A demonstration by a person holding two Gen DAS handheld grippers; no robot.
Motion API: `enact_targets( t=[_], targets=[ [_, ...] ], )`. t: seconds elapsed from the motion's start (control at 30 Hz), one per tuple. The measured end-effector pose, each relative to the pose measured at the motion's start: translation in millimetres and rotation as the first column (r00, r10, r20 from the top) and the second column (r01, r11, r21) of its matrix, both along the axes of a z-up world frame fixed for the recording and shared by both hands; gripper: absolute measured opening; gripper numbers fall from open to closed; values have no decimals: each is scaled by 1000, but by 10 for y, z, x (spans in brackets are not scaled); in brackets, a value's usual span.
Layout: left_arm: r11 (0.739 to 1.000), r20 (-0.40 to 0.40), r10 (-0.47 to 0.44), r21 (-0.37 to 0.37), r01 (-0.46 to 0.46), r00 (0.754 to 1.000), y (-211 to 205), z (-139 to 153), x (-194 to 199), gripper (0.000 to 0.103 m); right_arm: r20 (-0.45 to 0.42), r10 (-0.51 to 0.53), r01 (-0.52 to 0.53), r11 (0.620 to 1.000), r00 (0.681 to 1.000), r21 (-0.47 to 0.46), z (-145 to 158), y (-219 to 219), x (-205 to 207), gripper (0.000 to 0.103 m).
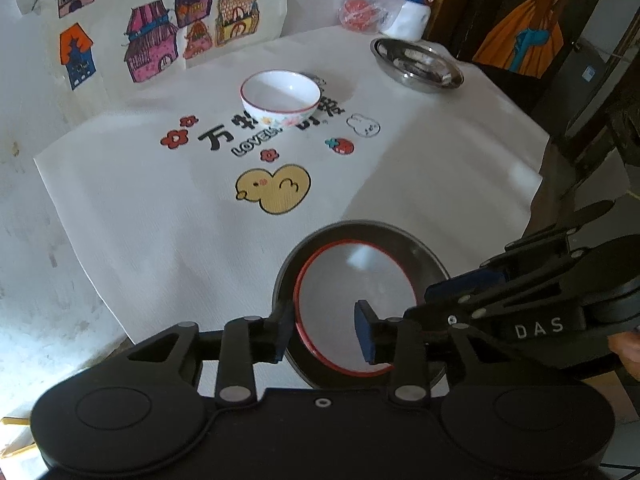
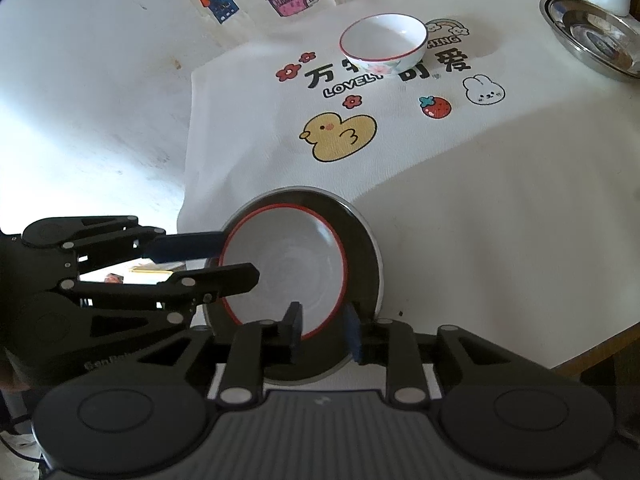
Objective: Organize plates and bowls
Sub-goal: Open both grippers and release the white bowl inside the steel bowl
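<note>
A: Where was the plate (image 1: 356, 304) when we looked?

B: At the near edge of the counter (image 1: 440, 184), on the white printed cloth (image 1: 160, 208). It was black-rimmed with a red ring around a pale centre. Both of our tools were at it.

A: How did the left tool (image 1: 326, 330) stand?

B: Its fingers were partly apart, reaching over the plate's near-left rim, one blue pad (image 1: 365, 332) above the pale centre and the other at the dark rim. We could not tell whether either pad touched the plate.

A: And the right tool (image 2: 324, 334)?

B: Fingers a narrow gap apart over the plate's near rim, the red ring showing between them. We could not tell whether they pinched anything. In the right wrist view the left tool came in from the left, one finger above the plate and one below its rim.

A: The bowl (image 1: 281, 94)?

B: Upright and empty, white with a red lip and flowers on its side, far across the cloth beyond the yellow duck print (image 1: 274, 189), well apart from the plate. A metal dish (image 1: 416, 65) sat at the far right corner, with a plastic bag (image 1: 372, 0) just behind it.
</note>
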State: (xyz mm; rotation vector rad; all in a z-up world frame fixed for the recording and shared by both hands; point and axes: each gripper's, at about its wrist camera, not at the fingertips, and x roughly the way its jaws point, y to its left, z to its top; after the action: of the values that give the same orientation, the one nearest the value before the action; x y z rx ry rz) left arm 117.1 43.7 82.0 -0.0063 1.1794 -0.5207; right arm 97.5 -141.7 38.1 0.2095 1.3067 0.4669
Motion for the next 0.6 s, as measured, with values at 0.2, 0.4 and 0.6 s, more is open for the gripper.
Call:
enact_targets(
  t=[0.2, 0.4, 0.6],
  targets=[
    [999, 47, 33, -10, -32, 998, 86, 105, 18, 54, 22, 3, -4, 1000, 1000, 27, 67, -42, -20, 45],
    [995, 83, 94, -32, -92, 992, 210, 178, 146, 67, 55, -11, 8, 999, 998, 49, 157, -103, 9, 57],
    [987, 117, 155, -49, -150, 981, 298, 183, 350, 77, 88, -58, 51, 996, 994, 78, 217, -244, 143, 73]
  ],
)
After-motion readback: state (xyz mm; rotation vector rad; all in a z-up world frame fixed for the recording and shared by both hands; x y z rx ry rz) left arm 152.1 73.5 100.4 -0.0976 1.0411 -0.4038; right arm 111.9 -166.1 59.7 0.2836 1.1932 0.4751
